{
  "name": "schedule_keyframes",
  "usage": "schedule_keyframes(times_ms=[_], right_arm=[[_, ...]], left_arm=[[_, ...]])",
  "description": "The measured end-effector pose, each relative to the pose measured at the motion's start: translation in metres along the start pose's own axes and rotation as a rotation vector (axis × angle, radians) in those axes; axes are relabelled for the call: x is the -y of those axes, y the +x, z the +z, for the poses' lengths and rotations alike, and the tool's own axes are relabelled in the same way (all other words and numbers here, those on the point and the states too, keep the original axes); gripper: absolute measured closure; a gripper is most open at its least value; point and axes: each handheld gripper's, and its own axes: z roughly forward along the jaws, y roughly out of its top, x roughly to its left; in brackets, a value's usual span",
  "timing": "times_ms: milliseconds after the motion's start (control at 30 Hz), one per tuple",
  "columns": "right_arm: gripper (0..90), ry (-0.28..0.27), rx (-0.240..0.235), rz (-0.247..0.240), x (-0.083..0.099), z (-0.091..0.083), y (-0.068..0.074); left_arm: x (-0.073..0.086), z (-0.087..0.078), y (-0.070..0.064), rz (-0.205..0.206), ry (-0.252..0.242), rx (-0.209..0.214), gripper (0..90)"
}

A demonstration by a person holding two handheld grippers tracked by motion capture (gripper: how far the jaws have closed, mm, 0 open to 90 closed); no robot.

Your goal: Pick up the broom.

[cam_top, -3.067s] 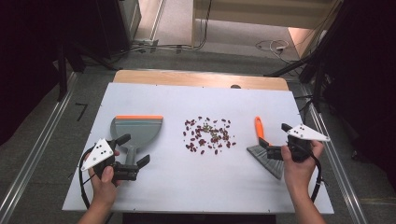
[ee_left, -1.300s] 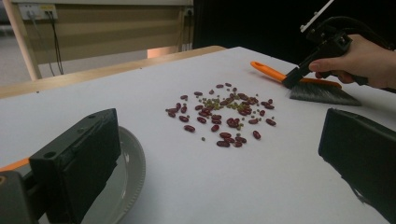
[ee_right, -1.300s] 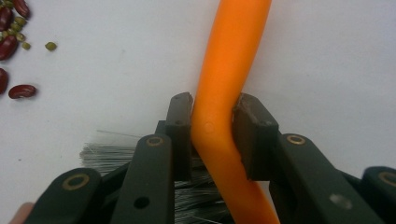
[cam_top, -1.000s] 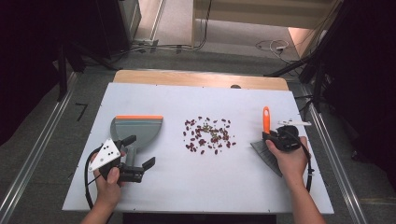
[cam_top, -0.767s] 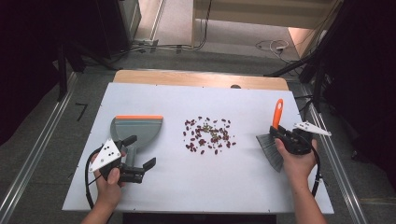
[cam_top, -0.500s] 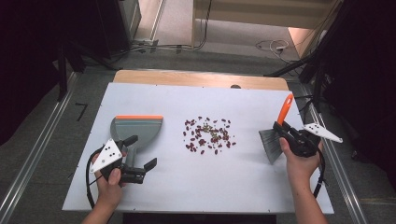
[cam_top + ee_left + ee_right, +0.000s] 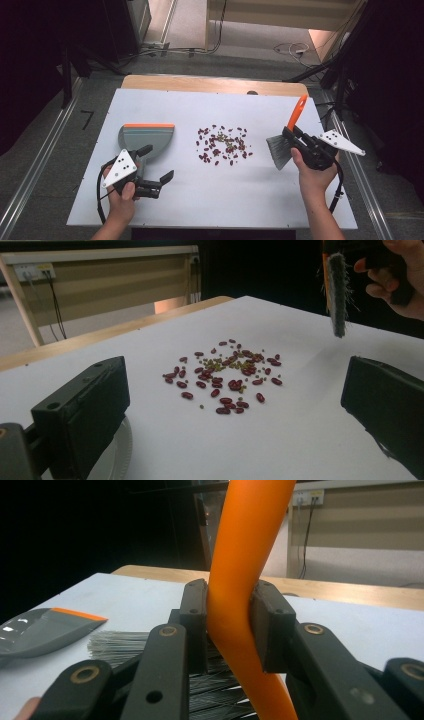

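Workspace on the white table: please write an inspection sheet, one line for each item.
Surface: white table top, flat, wooden strip at the far edge.
Job's things: brush lifted off the table, orange handle up; grey dustpan lying at the left; red beans scattered in the middle.
Clutter: nothing seen.
Grippers: right claw shut on the brush handle; left claw open, holding nothing, near the dustpan.
Cables: one black cable trails from each claw; more lie on the floor beyond.
Surroundings: dark room, floor rails at both sides.

High view: overhead, facing forward-down. Left gripper view: low, near beans (image 7: 225, 375), shared with high view (image 7: 223, 145). Right gripper view: close on brush handle (image 7: 245, 580).
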Motion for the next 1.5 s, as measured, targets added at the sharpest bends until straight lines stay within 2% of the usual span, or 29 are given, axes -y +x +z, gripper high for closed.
schedule_keyframes(times_ms=[133,233,367,567,700,833,967,1067,1200,1233,1267,1333,1400,1500], right_arm=[[68.5,0.0,-0.046,-0.004,0.0,0.005,0.015],[68.5,-0.005,-0.079,-0.016,-0.001,0.008,0.027],[68.5,0.0,-0.123,-0.036,-0.001,0.012,0.045],[68.5,0.017,-0.166,-0.062,0.005,0.022,0.067],[68.5,0.026,-0.196,-0.073,0.008,0.029,0.08],[68.5,0.024,-0.213,-0.088,0.01,0.033,0.093],[68.5,0.019,-0.228,-0.091,0.012,0.035,0.105],[68.5,0.013,-0.239,-0.097,0.013,0.035,0.114],[68.5,0.008,-0.249,-0.113,0.015,0.036,0.127],[68.5,0.005,-0.251,-0.117,0.015,0.036,0.129],[68.5,0.006,-0.253,-0.118,0.016,0.036,0.132],[68.5,0.006,-0.26,-0.122,0.017,0.037,0.137],[68.5,0.005,-0.269,-0.124,0.019,0.037,0.141],[68.4,0.0,-0.279,-0.124,0.02,0.037,0.147]], left_arm=[[-0.003,0.007,-0.009,0.019,0.01,0.029,0.0],[-0.004,0.013,-0.013,0.018,0.012,0.046,0.1],[-0.005,0.021,-0.018,0.0,0.016,0.072,0.4],[-0.009,0.037,-0.025,-0.021,0.022,0.102,1.9],[-0.008,0.044,-0.032,-0.018,0.038,0.123,1.9],[-0.012,0.055,-0.037,-0.044,0.026,0.141,2.4],[-0.015,0.069,-0.046,-0.046,0.043,0.148,5.2],[-0.014,0.074,-0.053,-0.034,0.07,0.148,6.5],[-0.014,0.077,-0.058,-0.058,0.072,0.176,8.0],[-0.014,0.078,-0.06,-0.062,0.079,0.168,8.3],[-0.014,0.079,-0.062,-0.072,0.086,0.156,10.8],[-0.013,0.082,-0.066,-0.083,0.1,0.158,14.7],[-0.013,0.084,-0.07,-0.083,0.115,0.146,20.0],[-0.013,0.086,-0.075,-0.091,0.127,0.154,29.0]])
